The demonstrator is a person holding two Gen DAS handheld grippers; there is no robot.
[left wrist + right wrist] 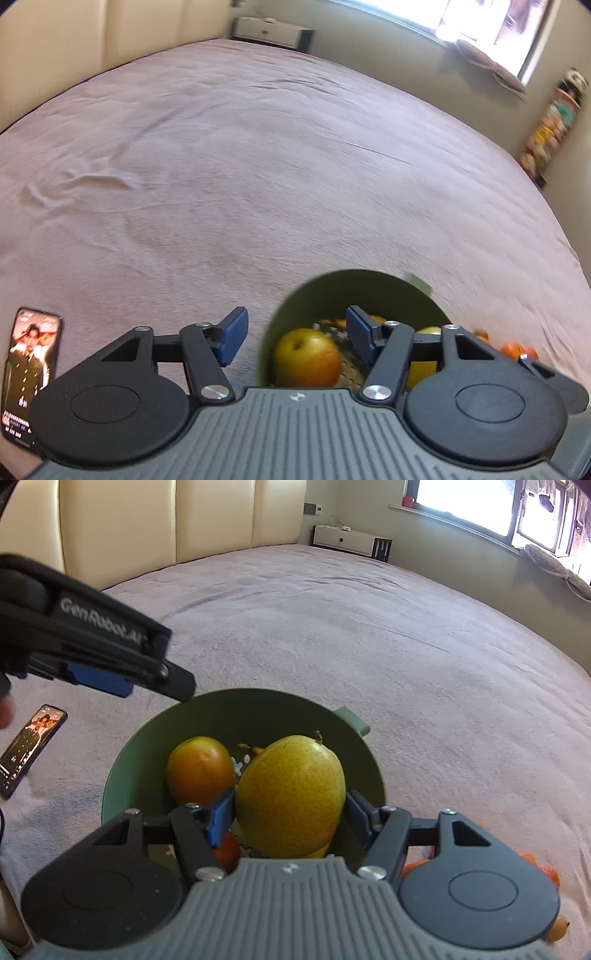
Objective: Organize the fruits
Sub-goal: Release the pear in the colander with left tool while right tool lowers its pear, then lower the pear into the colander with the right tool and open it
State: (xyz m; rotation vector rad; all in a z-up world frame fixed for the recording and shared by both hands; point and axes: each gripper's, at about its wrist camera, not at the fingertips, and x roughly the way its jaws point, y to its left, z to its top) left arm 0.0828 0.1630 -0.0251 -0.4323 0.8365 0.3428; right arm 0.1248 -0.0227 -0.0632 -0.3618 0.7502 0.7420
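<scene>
Pear (291,797) clamped in right claw (290,818), above green bowl (147,738).

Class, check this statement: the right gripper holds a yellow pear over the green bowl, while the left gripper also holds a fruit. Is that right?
Not quite. The right gripper does hold the pear over the green bowl, but the left gripper holds nothing; the left wrist view shows its fingers apart and bare.

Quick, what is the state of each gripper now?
Left gripper: open, holding nothing.
Right gripper: closed on the yellow pear, above the green bowl.
</scene>
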